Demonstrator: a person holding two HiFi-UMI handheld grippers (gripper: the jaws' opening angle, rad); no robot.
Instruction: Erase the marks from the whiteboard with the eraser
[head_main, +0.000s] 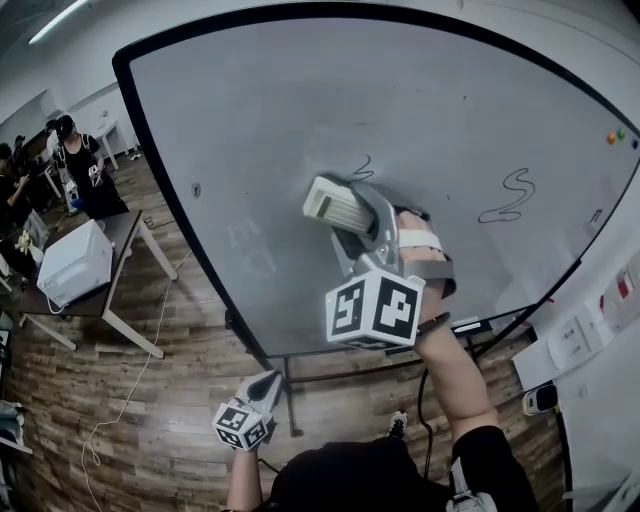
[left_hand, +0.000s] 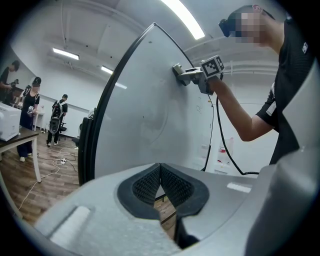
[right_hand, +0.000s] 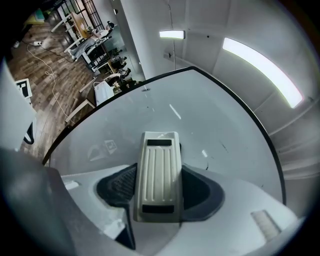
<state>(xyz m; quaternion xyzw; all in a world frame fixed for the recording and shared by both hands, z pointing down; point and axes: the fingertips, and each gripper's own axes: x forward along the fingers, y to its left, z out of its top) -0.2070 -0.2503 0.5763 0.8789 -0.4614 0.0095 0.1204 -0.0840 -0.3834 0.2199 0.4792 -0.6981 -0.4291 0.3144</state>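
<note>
Right tool (head_main: 350, 232), clamped on the ribbed white plastic eraser (head_main: 333, 203), holds it against the large black-framed whiteboard (head_main: 280, 110); left tool (head_main: 262, 388) hangs low, jaws together, empty. Wiping appears in hand; the next stroke should reach the black squiggle (head_main: 505, 198).

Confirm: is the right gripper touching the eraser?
Touching. The right gripper view shows the right gripper with both jaws pressed against the sides of the eraser, with no gap on either side.
</note>
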